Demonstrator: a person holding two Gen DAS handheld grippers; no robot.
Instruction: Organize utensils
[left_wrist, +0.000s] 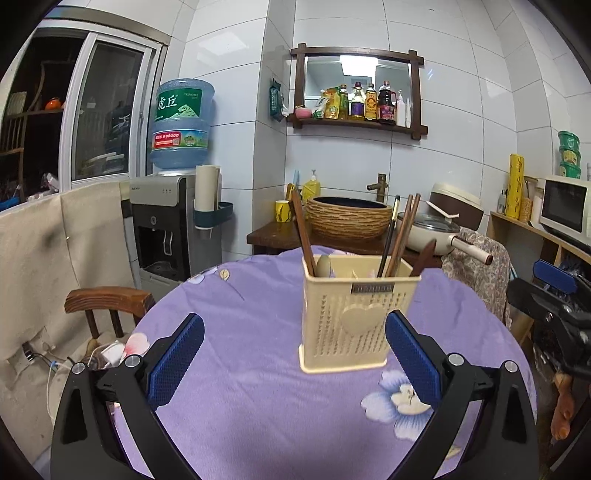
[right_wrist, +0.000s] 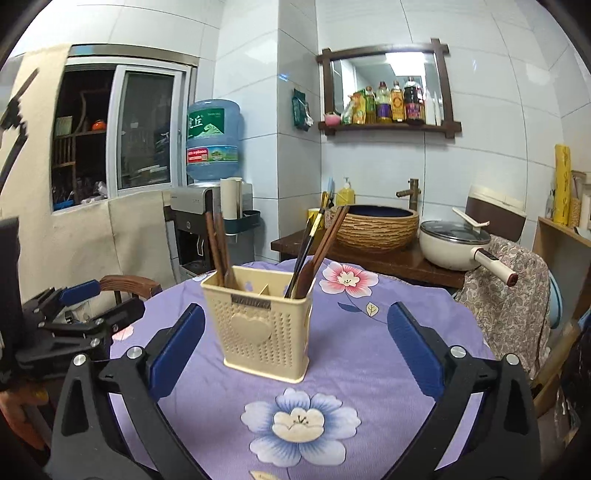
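A cream perforated utensil holder (left_wrist: 354, 317) (right_wrist: 264, 325) with a heart on its front stands upright on the purple flowered tablecloth (left_wrist: 251, 332) (right_wrist: 362, 332). Brown and black chopsticks (left_wrist: 400, 232) (right_wrist: 321, 247) lean out of one compartment, more brown chopsticks (left_wrist: 303, 236) (right_wrist: 218, 247) out of another, and a pale spoon (left_wrist: 323, 265) shows in the left wrist view. My left gripper (left_wrist: 294, 334) is open with nothing between its blue pads, short of the holder. My right gripper (right_wrist: 295, 328) is open too, on the near side of the holder and apart from it.
A wooden chair (left_wrist: 110, 301) stands at the table's left edge, and a chair draped with patterned cloth (right_wrist: 513, 299) at its right. Behind are a water dispenser (left_wrist: 173, 221), a basin (left_wrist: 349, 218) on a wooden counter, a cream pan (right_wrist: 454, 243) and a microwave (left_wrist: 565, 210).
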